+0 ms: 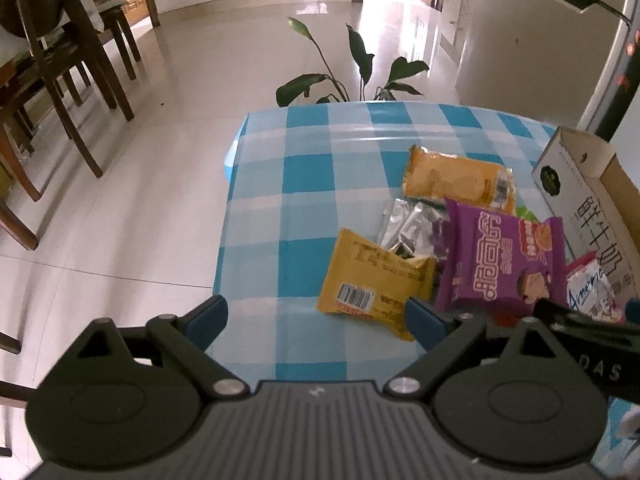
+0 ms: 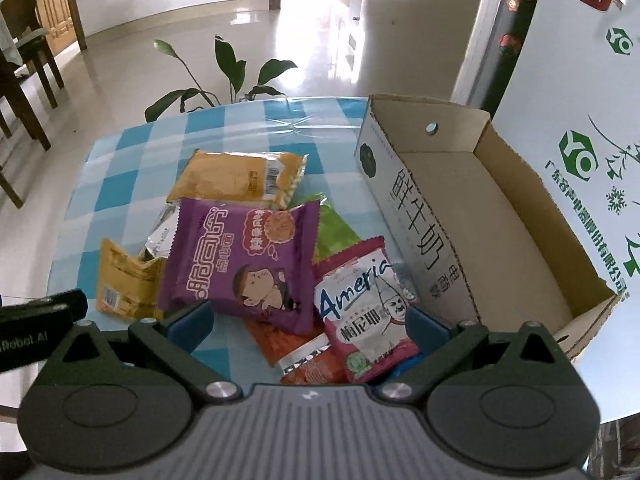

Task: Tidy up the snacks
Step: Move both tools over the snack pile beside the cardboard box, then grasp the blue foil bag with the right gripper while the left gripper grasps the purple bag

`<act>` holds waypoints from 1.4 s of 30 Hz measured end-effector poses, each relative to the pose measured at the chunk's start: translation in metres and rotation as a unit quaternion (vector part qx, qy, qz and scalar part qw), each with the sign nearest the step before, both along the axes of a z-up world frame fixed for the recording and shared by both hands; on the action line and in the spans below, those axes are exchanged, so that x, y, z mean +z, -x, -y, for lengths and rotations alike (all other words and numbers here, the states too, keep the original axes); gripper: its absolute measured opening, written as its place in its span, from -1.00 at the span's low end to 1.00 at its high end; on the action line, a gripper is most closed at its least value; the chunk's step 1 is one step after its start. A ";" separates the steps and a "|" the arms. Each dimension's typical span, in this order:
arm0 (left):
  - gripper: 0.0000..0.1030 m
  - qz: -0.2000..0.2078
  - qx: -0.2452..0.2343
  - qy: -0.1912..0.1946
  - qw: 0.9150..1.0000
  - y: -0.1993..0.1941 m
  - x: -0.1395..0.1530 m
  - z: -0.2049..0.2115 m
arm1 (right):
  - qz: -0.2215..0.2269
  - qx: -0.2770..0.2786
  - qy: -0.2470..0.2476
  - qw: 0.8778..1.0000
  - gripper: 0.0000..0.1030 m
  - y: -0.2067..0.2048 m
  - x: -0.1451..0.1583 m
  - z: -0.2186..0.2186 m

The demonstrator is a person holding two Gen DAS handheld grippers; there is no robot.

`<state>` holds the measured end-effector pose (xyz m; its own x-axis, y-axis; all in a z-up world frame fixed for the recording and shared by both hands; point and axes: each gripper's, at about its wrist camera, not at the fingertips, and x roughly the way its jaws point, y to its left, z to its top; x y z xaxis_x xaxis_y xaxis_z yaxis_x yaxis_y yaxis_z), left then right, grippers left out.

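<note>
Blue-and-white checked cloth covers the bench (image 1: pixel 304 184), and the snacks sit heaped toward its right side beside an open cardboard box (image 2: pixel 460 208). Left hand-held gripper (image 1: pixel 316 316) hangs over the near edge with its jaws spread wide and nothing between them; the yellow packet (image 1: pixel 376 288) lies just ahead, its near corner by the right fingertip. Right hand-held gripper (image 2: pixel 308 320) is released too, jaws wide, hovering low over the pile: the purple packet (image 2: pixel 240 264) lies just beyond its left finger, the pink-and-white packet (image 2: pixel 360 312) reaches down between the fingers toward the right one, and an orange packet (image 2: pixel 304 356) lies under both, right in the gap. Farther off, another yellow packet (image 2: pixel 236 180) rests flat behind the purple one. The box stands empty, just right of the pile.
</note>
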<state>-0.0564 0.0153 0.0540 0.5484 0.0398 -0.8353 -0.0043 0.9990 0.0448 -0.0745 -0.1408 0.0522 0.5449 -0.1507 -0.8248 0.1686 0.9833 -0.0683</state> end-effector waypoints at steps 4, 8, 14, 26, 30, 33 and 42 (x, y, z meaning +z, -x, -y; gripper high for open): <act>0.84 -0.004 -0.010 -0.018 1.000 0.002 -0.005 0.005 | 0.001 0.004 0.009 1.000 1.00 -0.002 -0.002 -0.004; 0.83 -0.009 -0.011 -0.026 1.000 0.003 -0.009 0.007 | 0.003 0.005 0.018 1.000 1.00 -0.004 -0.002 -0.006; 0.83 -0.007 -0.008 -0.029 1.000 0.003 -0.009 0.007 | 0.000 0.007 0.020 1.000 1.00 -0.005 -0.003 -0.007; 0.79 -0.010 -0.009 -0.028 1.000 0.003 -0.010 0.008 | -0.003 0.008 0.018 1.000 1.00 -0.006 -0.005 -0.006; 0.78 -0.009 -0.010 -0.028 1.000 0.004 -0.009 0.008 | -0.002 0.007 0.017 1.000 1.00 -0.006 -0.005 -0.005; 0.75 -0.010 -0.012 -0.029 0.999 0.004 -0.010 0.010 | -0.002 0.006 0.017 1.000 1.00 -0.005 -0.005 -0.005; 0.72 -0.009 -0.018 -0.020 1.000 0.004 -0.008 0.011 | 0.001 0.015 0.014 1.000 1.00 -0.001 -0.007 -0.001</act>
